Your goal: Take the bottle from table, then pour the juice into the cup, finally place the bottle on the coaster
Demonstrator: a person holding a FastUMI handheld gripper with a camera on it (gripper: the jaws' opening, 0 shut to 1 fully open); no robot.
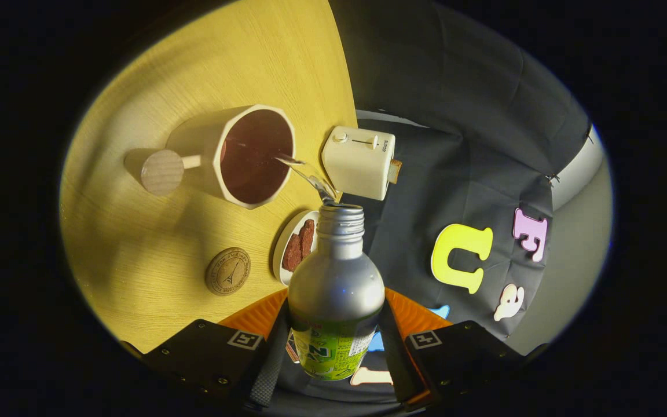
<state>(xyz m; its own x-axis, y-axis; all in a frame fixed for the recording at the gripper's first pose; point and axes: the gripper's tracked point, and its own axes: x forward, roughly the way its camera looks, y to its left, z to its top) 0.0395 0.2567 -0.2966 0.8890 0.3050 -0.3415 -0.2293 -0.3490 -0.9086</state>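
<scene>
My gripper (333, 341) is shut on a silver bottle (336, 278) with a green label; both fingers press on its lower body. The bottle is tipped over, mouth pointing forward, and a thin clear stream (304, 171) runs from its open neck into the cream cup (241, 153). The cup stands on the wooden table (154, 243) beyond the bottle, with a round wooden knob handle and a dark inside. A round cork coaster (227, 271) lies on the table between the cup and my fingers, off to the cup's side of the bottle.
A cream toaster (359, 162) with a slice of bread in it stands near the table's edge beside the cup. A small white plate (296, 248) with dark reddish pieces lies just behind the bottle's neck. The booth's black cloth wall hangs past the table edge.
</scene>
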